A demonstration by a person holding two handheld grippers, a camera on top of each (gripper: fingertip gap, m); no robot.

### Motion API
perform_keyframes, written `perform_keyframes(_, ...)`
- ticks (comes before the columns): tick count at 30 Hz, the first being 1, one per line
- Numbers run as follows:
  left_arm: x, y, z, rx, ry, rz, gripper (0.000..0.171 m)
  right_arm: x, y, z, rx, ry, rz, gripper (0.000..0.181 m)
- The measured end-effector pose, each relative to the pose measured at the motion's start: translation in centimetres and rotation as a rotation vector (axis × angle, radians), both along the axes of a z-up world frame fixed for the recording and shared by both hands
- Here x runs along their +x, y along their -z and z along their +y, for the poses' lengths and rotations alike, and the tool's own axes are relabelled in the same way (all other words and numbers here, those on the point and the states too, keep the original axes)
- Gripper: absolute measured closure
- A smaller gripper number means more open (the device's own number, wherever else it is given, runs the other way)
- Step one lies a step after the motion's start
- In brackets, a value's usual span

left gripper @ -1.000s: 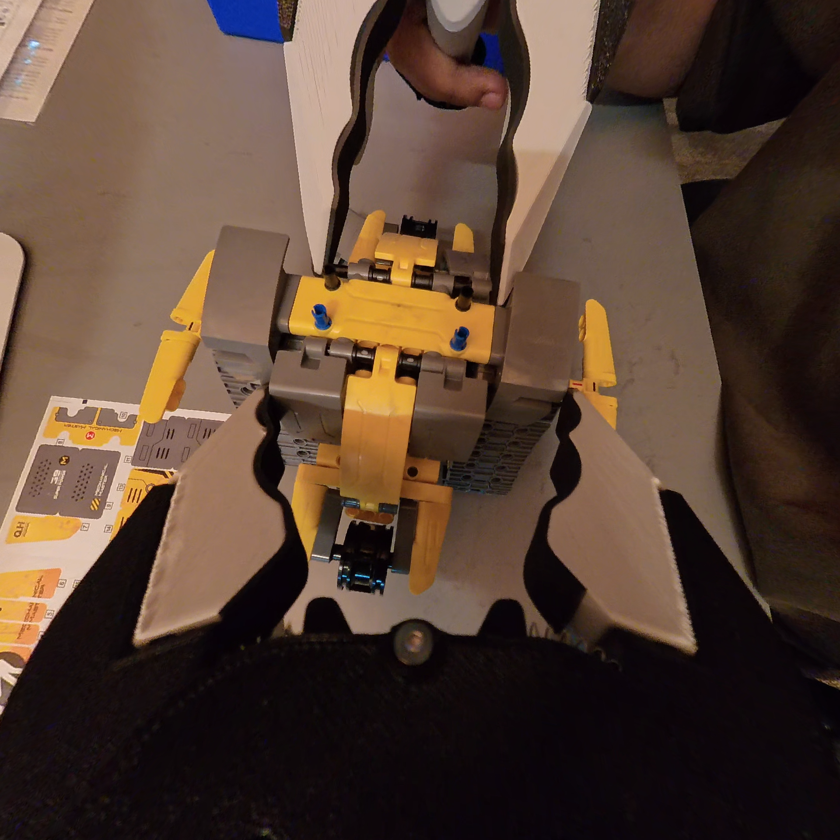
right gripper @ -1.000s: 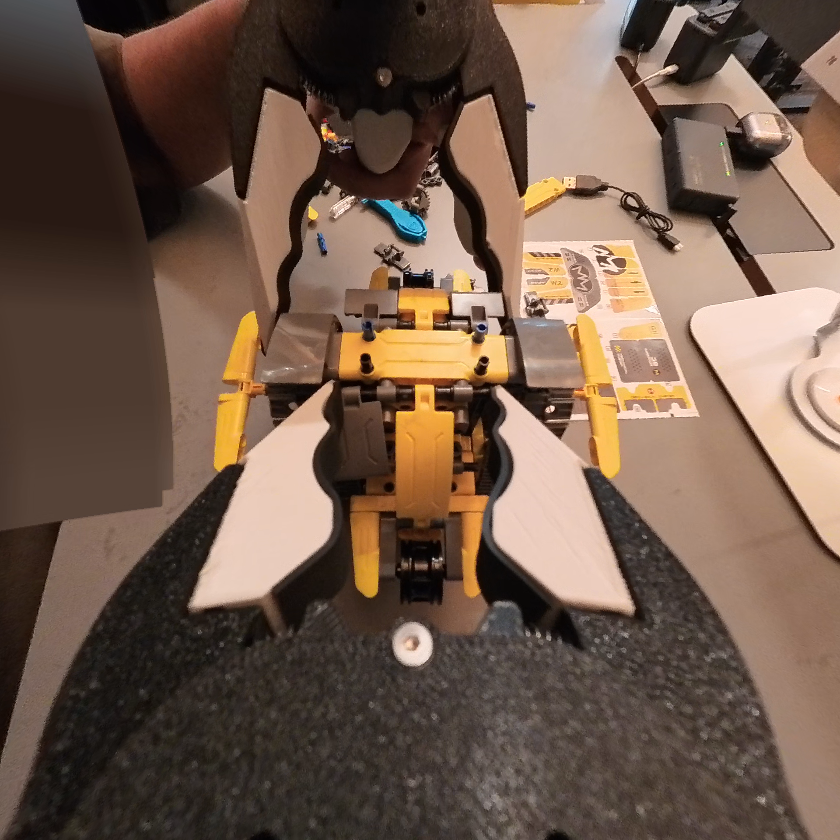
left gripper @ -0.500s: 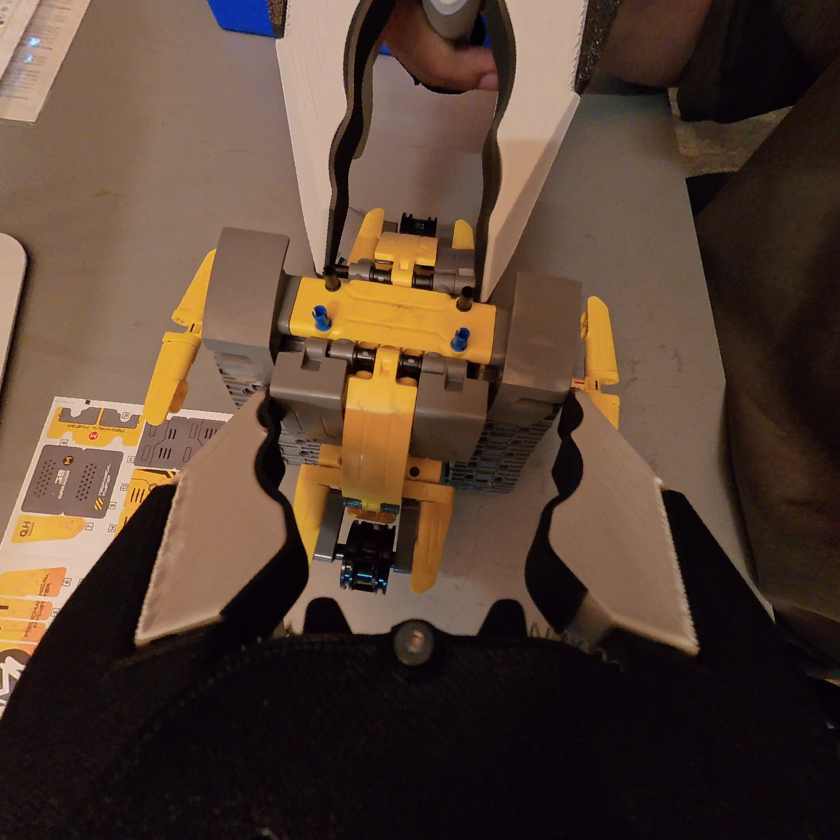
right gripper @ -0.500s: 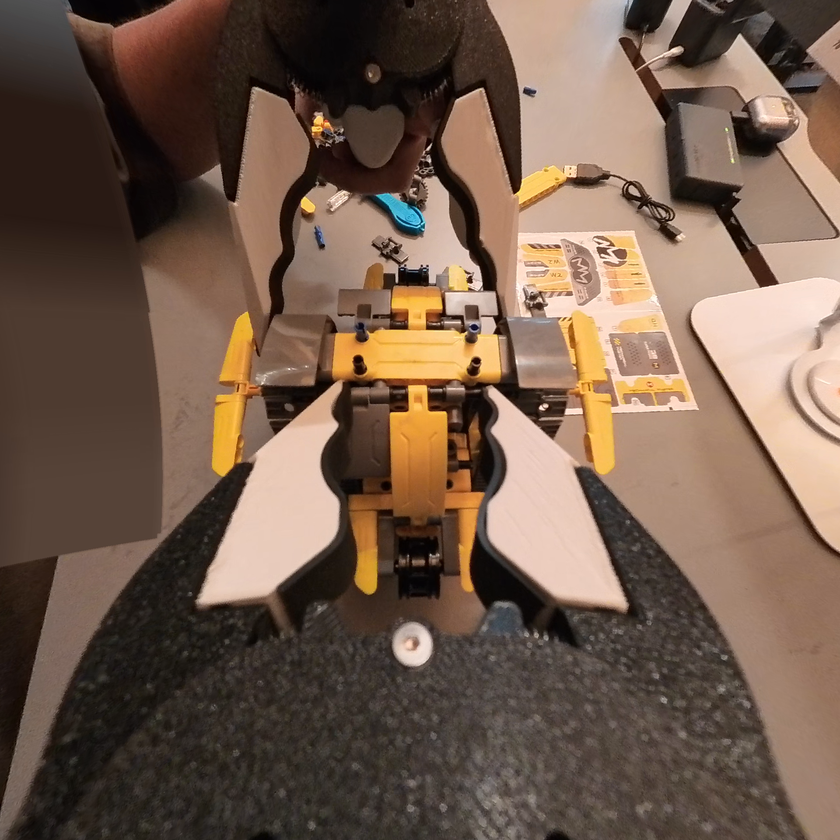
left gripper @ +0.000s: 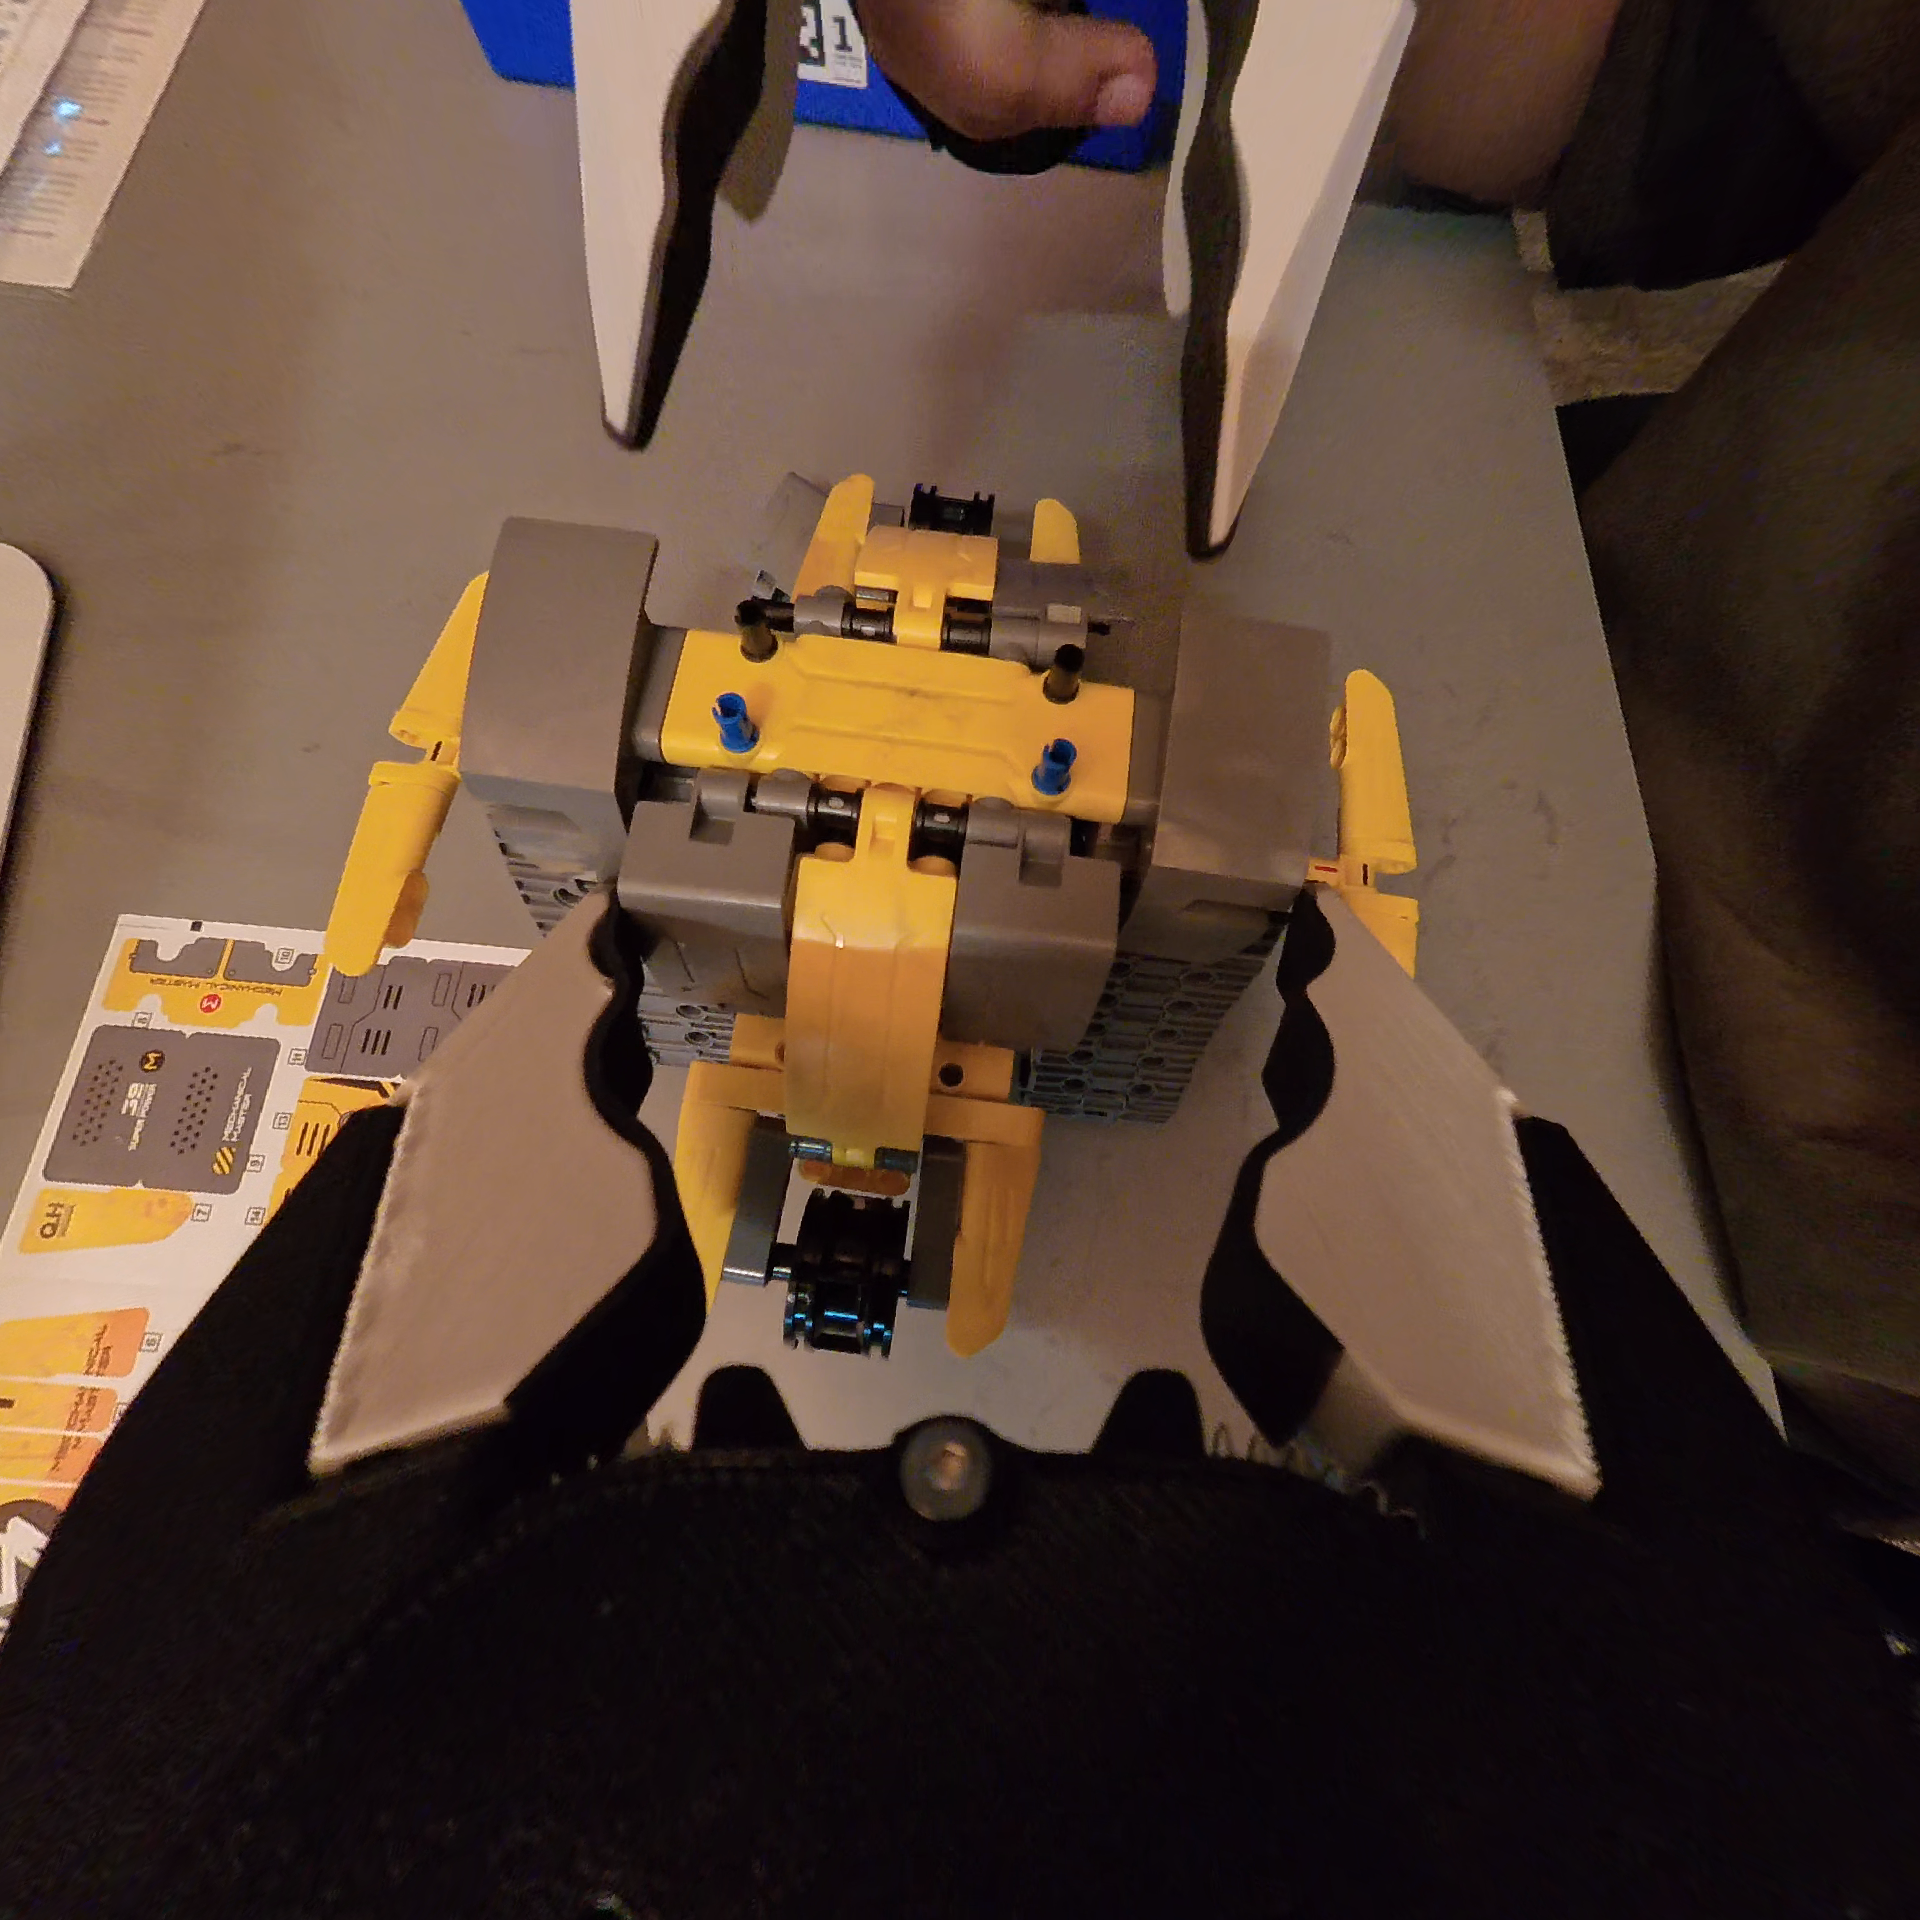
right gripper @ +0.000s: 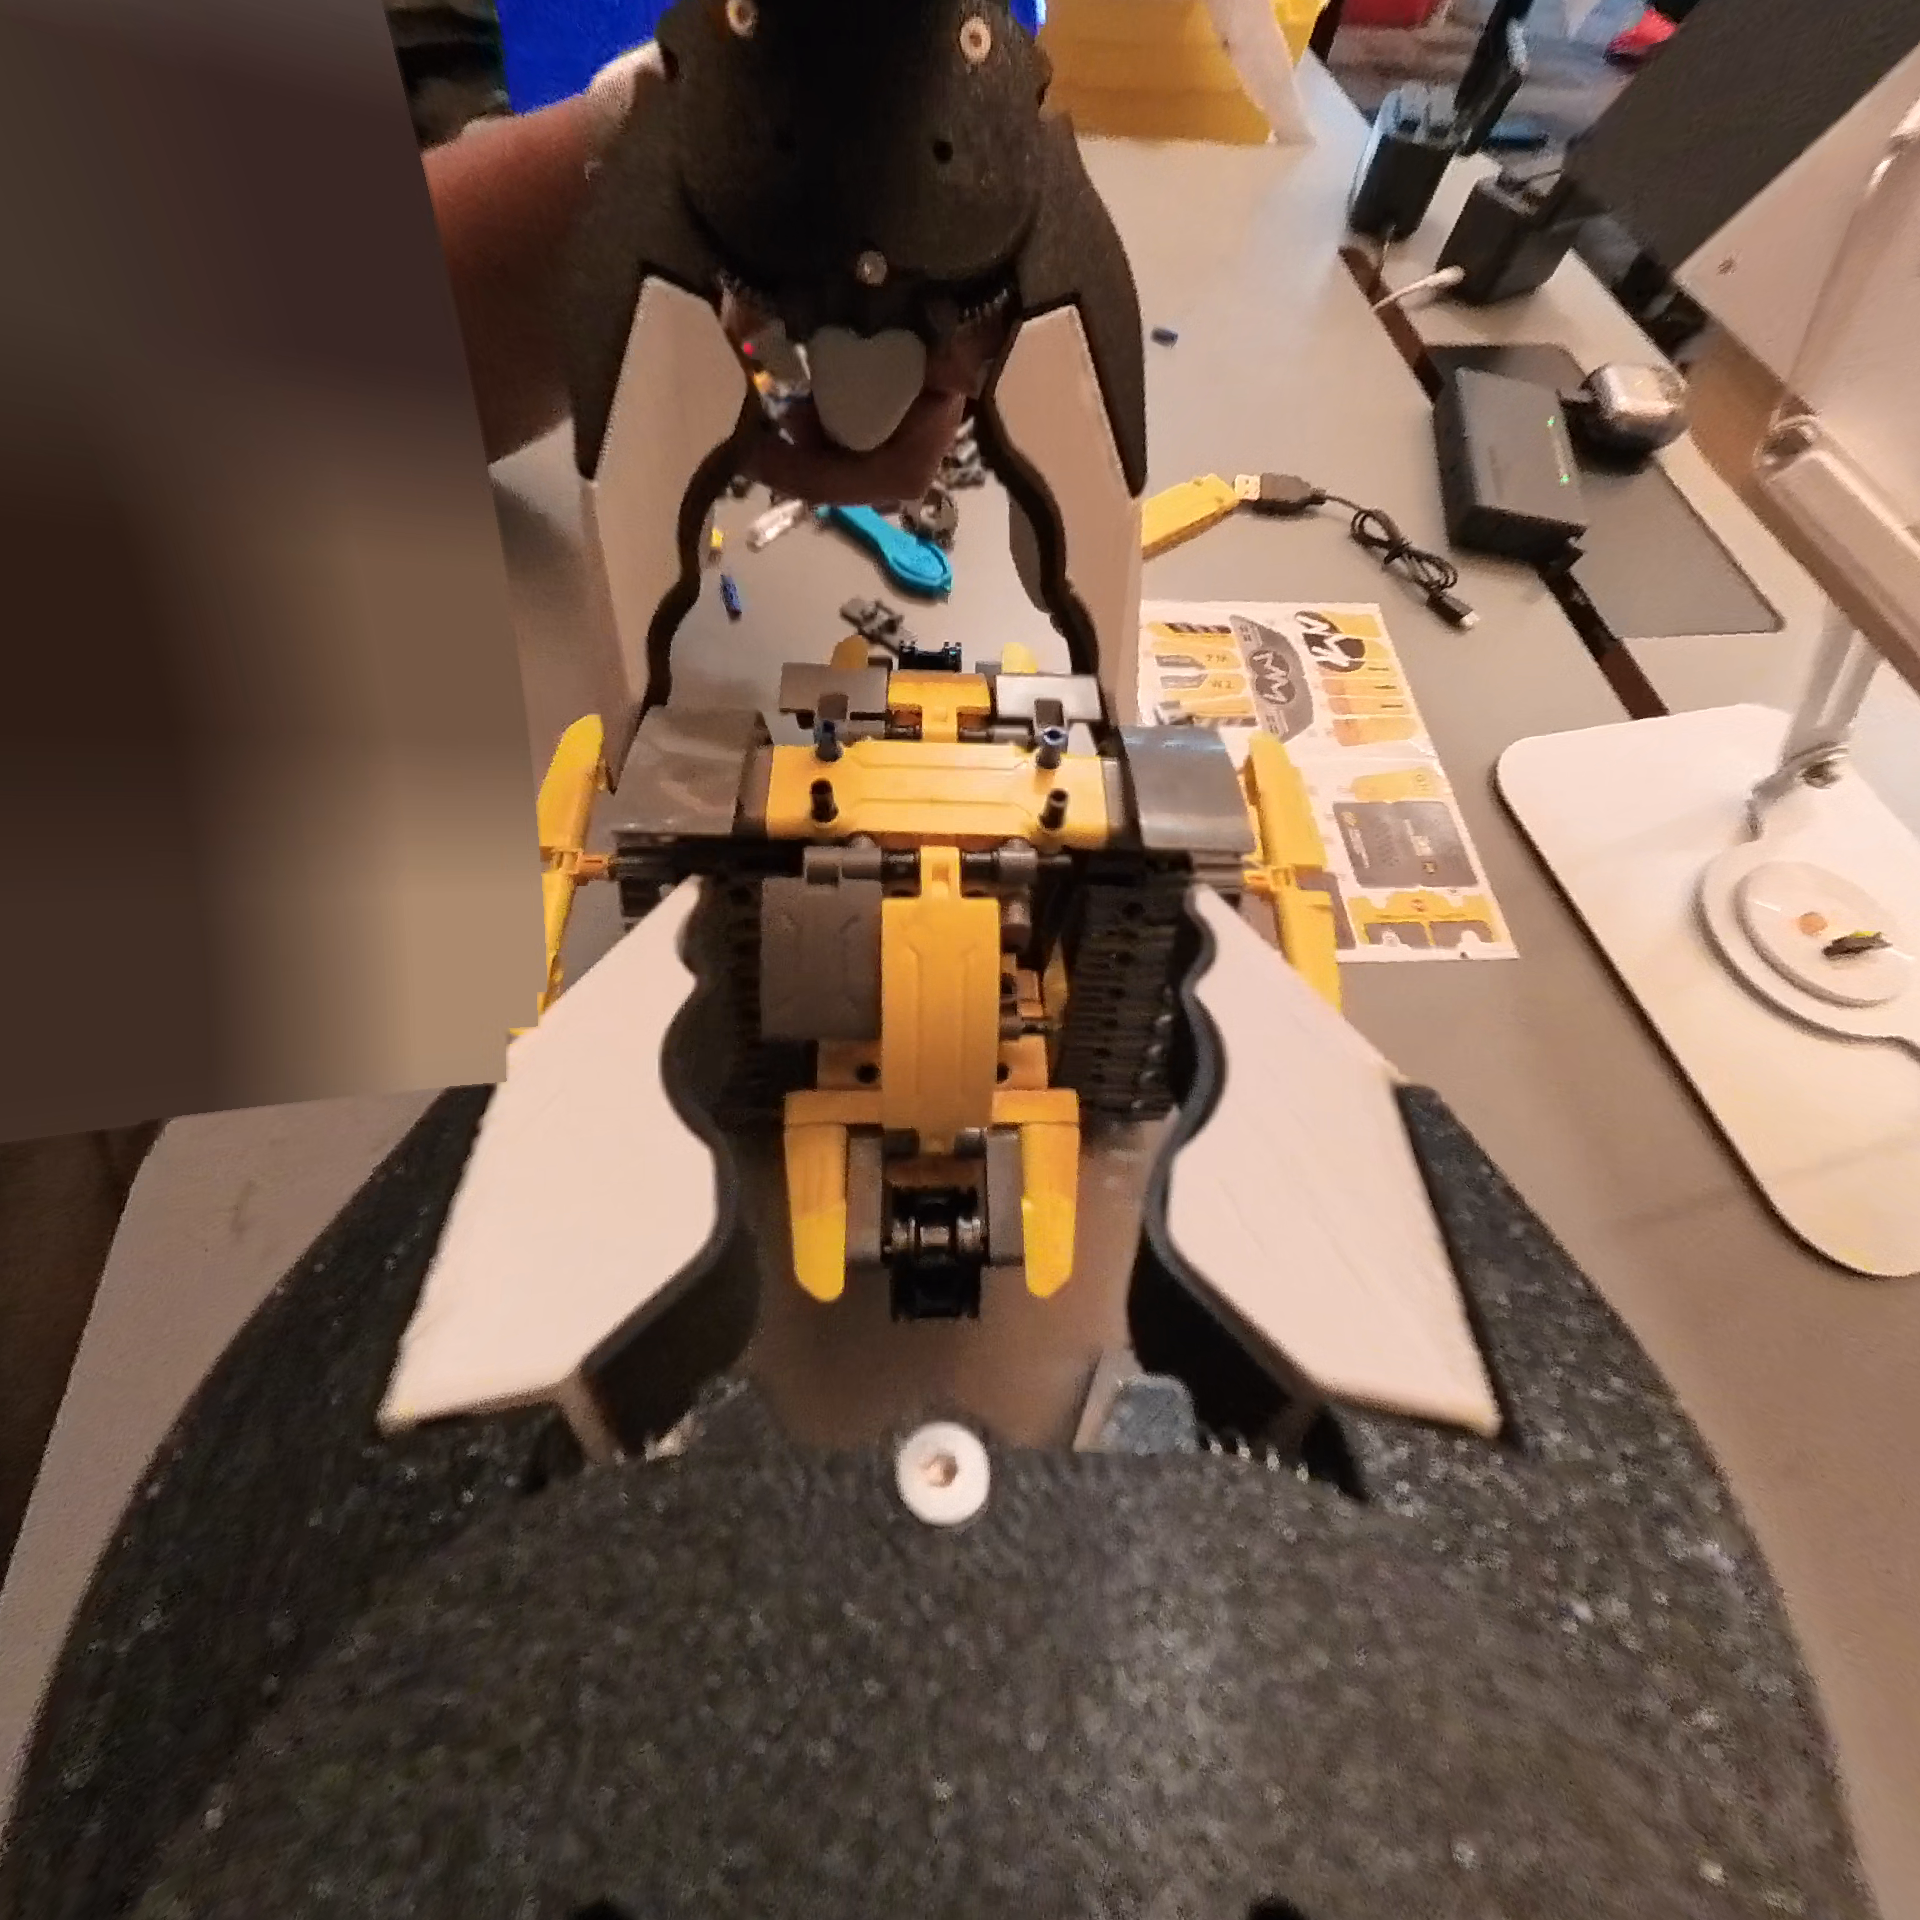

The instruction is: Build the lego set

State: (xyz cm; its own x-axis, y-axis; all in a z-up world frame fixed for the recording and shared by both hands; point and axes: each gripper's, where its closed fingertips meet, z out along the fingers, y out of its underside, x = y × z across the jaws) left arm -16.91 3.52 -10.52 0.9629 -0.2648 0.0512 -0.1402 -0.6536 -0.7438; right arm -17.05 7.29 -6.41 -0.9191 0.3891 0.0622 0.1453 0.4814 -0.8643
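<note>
A yellow and grey brick-built vehicle model (left gripper: 894,727) stands on the grey table (left gripper: 260,468); it also shows in the right wrist view (right gripper: 935,800). My left gripper (left gripper: 940,925) is open, and its fingers straddle the model's near end, close against the grey side blocks. My right gripper (right gripper: 948,899) is open and empty at the model's opposite end. In the left wrist view the right gripper (left gripper: 914,483) hangs just beyond the model, clear of it. The left gripper (right gripper: 873,717) shows at the far end in the right wrist view.
A sticker sheet (left gripper: 187,1091) lies left of the model, also seen in the right wrist view (right gripper: 1320,769). A blue box (left gripper: 997,104) and a hand (left gripper: 1018,73) are behind. A white stand base (right gripper: 1662,935), black boxes with a cable (right gripper: 1507,468) and loose small parts (right gripper: 904,551) lie around. My hands' fingertips stand some 7 cm from each other.
My right gripper has opened from the model's cab end, which it was pinching, and has drawn back off it. The left gripper and the model have stayed put.
</note>
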Motion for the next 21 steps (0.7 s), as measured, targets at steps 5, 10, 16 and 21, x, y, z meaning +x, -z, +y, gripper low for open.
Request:
perform_keyframes(5,0.0,0.0,0.0,-0.001,0.001,0.002,0.051,0.7,1.7,1.0,-0.033,0.000,-0.056,0.094)
perform_keyframes(10,0.0,0.1,0.0,0.006,0.002,-0.004,0.051,1.3,3.9,1.0,-0.009,0.010,-0.035,0.098)
perform_keyframes(16,0.1,0.3,0.2,0.007,0.014,-0.017,0.050,1.1,4.6,0.9,-0.003,0.002,0.017,0.118)
perform_keyframes(21,0.1,0.4,0.2,0.014,0.016,-0.023,0.050,1.1,4.6,0.9,-0.022,-0.012,0.026,0.119)
